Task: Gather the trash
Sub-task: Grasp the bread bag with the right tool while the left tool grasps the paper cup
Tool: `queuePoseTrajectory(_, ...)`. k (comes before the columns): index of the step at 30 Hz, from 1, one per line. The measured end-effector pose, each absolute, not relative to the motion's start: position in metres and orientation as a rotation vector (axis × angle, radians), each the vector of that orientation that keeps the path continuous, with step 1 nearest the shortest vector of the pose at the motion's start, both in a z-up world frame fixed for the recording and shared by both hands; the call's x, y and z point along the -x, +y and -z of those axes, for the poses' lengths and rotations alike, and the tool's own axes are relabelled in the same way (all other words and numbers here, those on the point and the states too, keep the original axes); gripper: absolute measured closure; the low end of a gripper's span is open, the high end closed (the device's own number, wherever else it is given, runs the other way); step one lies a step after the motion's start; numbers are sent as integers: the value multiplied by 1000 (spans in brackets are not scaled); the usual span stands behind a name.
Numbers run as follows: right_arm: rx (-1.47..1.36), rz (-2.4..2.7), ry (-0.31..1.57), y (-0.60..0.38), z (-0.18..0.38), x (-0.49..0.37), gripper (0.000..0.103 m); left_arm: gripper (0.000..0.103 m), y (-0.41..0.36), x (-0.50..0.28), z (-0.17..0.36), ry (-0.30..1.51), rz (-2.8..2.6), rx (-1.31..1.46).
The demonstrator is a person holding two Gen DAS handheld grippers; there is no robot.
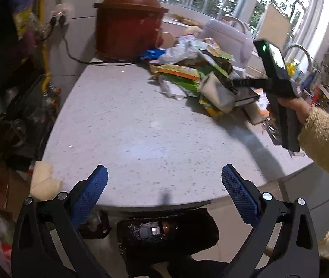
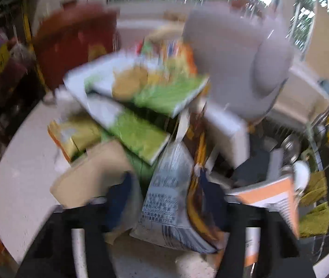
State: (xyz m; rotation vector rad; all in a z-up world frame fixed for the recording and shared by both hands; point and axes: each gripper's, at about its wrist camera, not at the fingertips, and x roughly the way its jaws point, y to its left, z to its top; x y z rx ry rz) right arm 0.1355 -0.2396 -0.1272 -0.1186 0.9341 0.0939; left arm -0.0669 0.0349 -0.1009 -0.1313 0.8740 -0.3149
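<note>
The left tool (image 1: 164, 186) hangs released and empty over bare surface (image 1: 141, 125). Ahead and right of it lies the wrapper pile (image 1: 194, 69). The right tool (image 2: 165, 199) straddles a crumpled printed packet (image 2: 166, 199), long axis pointing away; whether it pinches I cannot tell. Likely light, crinkly, slippery: grip its folded middle.

Pot (image 1: 128, 23) left of wrapper pile (image 1: 187, 69) on countertop (image 1: 129, 127)

Red lidded pot (image 1: 128, 23) on speckled counter (image 1: 127, 125), white appliance (image 1: 230, 37), curved tap (image 1: 299, 52)
</note>
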Motion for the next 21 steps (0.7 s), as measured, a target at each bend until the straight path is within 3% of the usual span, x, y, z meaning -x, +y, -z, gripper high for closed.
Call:
queuePoseTrajectory(3,155,-51,892,-241,129,-133,72,7,40,64,100,874,296,139)
queuePoseTrajectory(11,37,-93,773,-259,75,-77,73,7,10,39,107,879,387,93)
queuePoseTrajectory(21,-78,-64,661,-288,23,23,72,7,-112,-30,123,735,469,-236)
